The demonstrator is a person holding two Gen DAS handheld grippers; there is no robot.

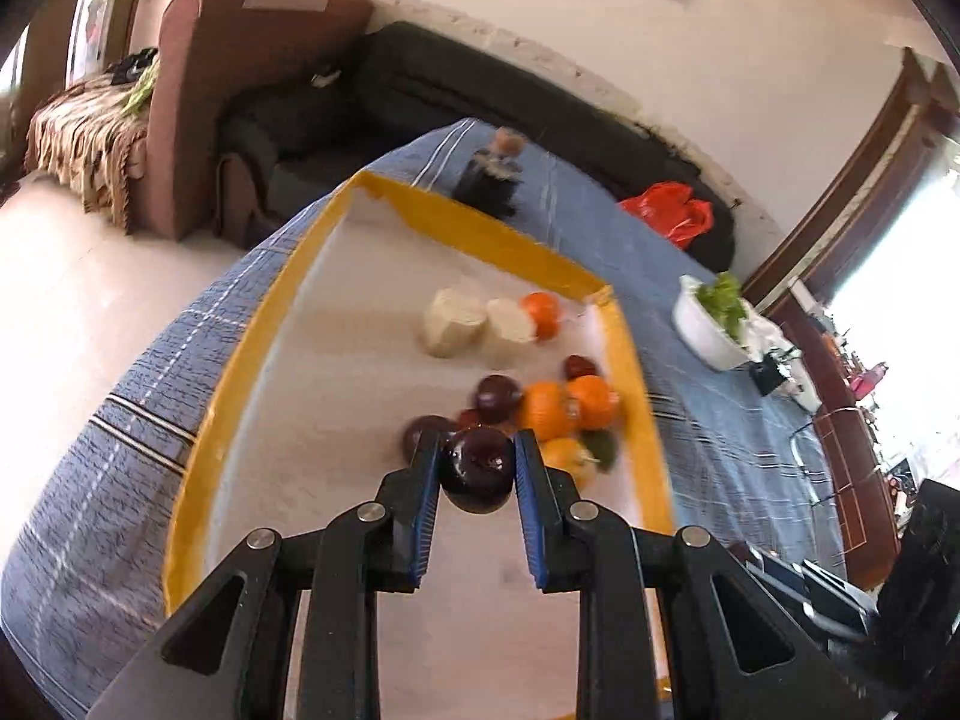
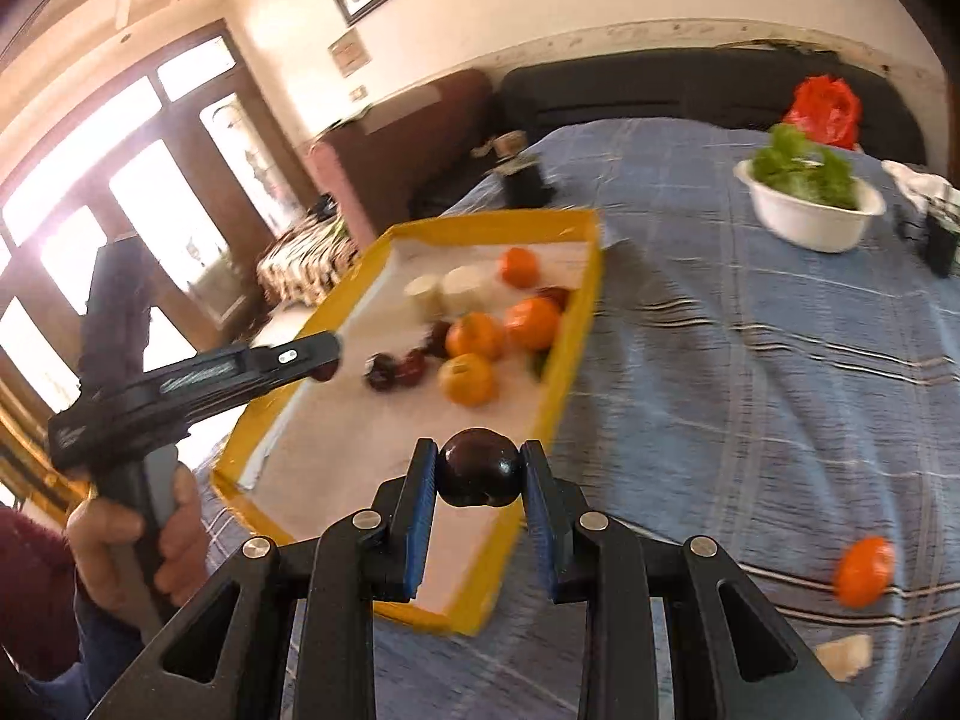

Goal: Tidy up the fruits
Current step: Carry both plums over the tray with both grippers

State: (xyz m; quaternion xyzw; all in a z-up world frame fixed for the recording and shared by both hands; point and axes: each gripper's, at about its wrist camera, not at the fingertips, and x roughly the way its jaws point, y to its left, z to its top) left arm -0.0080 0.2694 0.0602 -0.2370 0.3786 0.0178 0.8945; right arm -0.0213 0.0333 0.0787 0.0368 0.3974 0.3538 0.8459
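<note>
Now you are holding a dark plum (image 1: 478, 468) in your left gripper (image 1: 474, 462) and another plum (image 2: 478, 468) in your right gripper (image 2: 478, 471), both jaws clamping over the yellow tray (image 2: 585, 300).

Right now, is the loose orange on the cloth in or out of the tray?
Out. The orange lies on the blue cloth, well clear of the yellow tray; other oranges sit inside it.

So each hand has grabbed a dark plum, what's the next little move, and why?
Probably carry both over the yellow-rimmed tray and set them beside the dark plums already lying there. The left gripper and right gripper each clamp a dark round plum in their jaws, and the tray's fruit sits loosely grouped by kind.
</note>
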